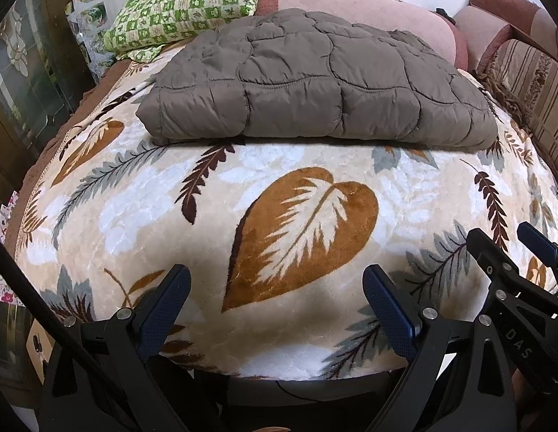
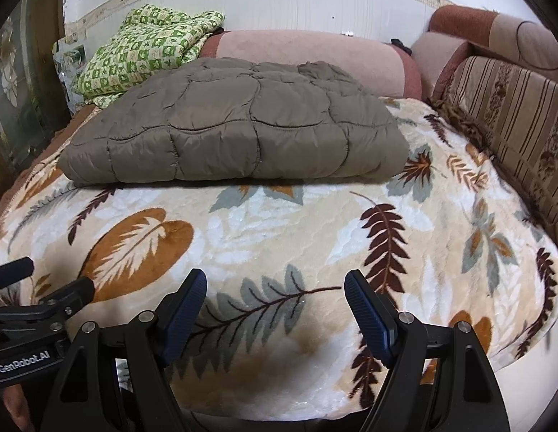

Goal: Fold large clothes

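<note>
While folded flat on the leaf-print blanket (image 1: 142, 212), lies across the far half of the bed: one brown quilted jacket (image 1: 314, 97).

Spread beneath: one plush cream blanket with brown, rust and grey leaves. Behind the jacket: one long pink bolster (image 2: 307, 57), one green-and-cream checked quilt (image 2: 142, 50) heaped at far left, one striped sofa back (image 2: 512, 126) along the right. Puffy, matte, stitched in curved panels, edges squared, touched by neither tool. Near edge: left gripper (image 1: 277, 309) and right gripper (image 2: 275, 309), both gaping wide, blue pads holding nothing, side by side above the blanket. Readable: "GenRobot.AI" on the left tool, "DAS" on the right.
</note>
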Available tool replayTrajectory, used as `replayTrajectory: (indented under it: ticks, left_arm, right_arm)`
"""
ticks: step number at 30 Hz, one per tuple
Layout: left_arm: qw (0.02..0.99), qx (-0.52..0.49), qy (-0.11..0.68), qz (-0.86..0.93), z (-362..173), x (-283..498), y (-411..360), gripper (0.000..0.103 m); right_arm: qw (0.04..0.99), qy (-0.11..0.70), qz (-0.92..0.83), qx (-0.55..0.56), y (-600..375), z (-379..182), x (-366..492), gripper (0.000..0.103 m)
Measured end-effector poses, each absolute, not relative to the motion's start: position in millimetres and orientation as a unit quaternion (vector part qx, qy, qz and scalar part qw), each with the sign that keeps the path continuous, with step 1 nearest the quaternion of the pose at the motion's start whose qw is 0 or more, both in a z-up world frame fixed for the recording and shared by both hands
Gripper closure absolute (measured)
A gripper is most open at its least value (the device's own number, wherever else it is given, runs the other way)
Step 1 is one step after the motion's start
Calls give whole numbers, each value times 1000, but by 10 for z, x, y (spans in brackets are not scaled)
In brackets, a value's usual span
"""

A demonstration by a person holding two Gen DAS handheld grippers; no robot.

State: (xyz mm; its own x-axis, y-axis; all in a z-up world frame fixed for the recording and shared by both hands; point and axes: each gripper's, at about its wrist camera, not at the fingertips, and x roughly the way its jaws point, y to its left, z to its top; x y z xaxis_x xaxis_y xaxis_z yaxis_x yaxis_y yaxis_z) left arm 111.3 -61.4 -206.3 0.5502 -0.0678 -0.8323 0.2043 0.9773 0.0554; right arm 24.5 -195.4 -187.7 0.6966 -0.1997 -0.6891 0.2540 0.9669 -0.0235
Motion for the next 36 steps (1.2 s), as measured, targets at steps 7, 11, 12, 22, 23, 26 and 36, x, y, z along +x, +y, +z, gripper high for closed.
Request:
replayTrajectory:
  ticks: [7, 11, 12, 22, 23, 26, 36]
  left_arm:
    - [893, 74, 437, -78, -1926, 1051, -621, 7]
    - [904, 83, 414, -71, -1823, 1075, -614, 7]
    - [905, 82, 412, -69, -1803, 1092, -605, 7]
    - [921, 67, 383, -38, -1619, 1222, -396, 7]
    - [921, 65, 383, -36, -1612, 1226, -381, 7]
    - [922, 60, 382, -33, -1571, 1198, -357, 7]
    - [937, 62, 343, -41, -1279, 849, -402, 7]
  right_arm:
    - [927, 351, -132, -1, -1880, -1812, 240, 20]
    - [930, 346, -125, -9, -1872, -1751, 309, 18]
    - [930, 346, -125, -8, -1875, -1739, 336, 18]
    - [926, 353, -135, -8, -1845, -1601, 509, 17]
    - [925, 355, -136, -11, -1824, -1602, 510, 17]
    - [922, 361, -136, -20, -1757, -1602, 488, 17]
    - [929, 338, -150, -26, -1715, -1355, 129, 16]
